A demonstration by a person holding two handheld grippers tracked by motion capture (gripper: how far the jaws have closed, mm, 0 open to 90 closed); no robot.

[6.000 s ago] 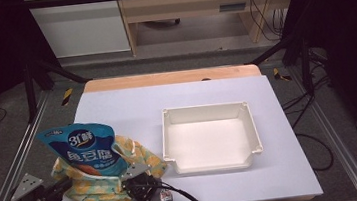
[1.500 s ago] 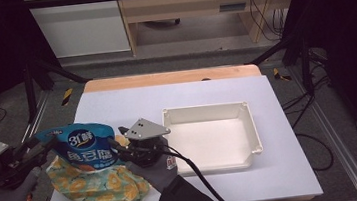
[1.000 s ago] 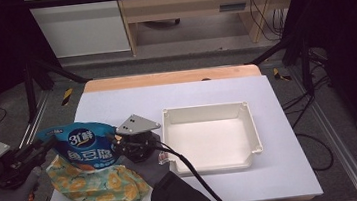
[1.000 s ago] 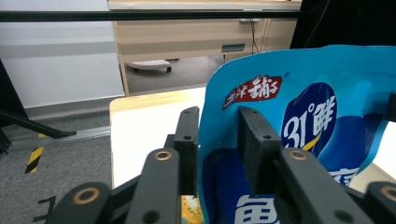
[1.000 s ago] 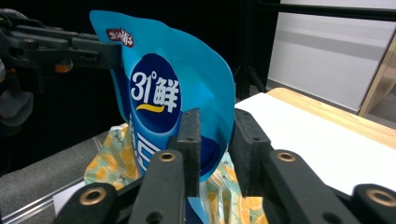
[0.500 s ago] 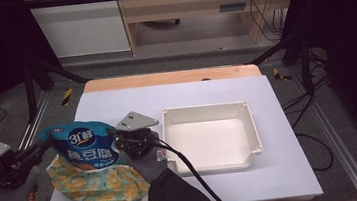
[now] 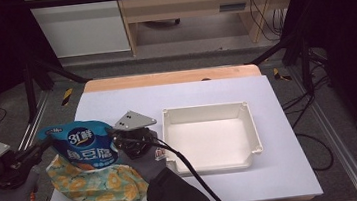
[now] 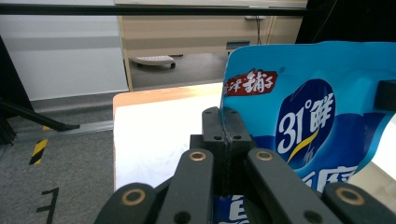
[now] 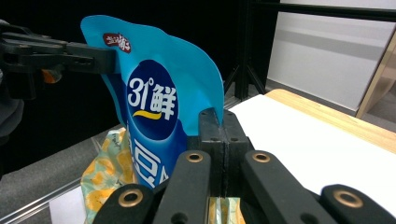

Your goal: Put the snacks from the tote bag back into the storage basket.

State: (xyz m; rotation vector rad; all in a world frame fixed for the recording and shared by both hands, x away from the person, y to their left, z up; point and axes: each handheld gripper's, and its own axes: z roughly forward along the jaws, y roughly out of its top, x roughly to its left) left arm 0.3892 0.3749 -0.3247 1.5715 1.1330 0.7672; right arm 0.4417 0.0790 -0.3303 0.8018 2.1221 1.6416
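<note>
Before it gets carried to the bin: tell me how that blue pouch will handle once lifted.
Probably floppy: the blue pouch curves between the left gripper and right gripper, each shut on a side edge. Likely light for its size, since thin edge pinches hold it upright. The glossy film may slip, so two grips seem wise.

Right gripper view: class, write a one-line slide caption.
Right gripper shut on a blue snack bag's edge; left gripper grips its far edge.

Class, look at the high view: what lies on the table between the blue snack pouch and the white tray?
In the high view, the right gripper lies between the blue snack pouch and the white tray, clamped on the pouch's edge.
</note>
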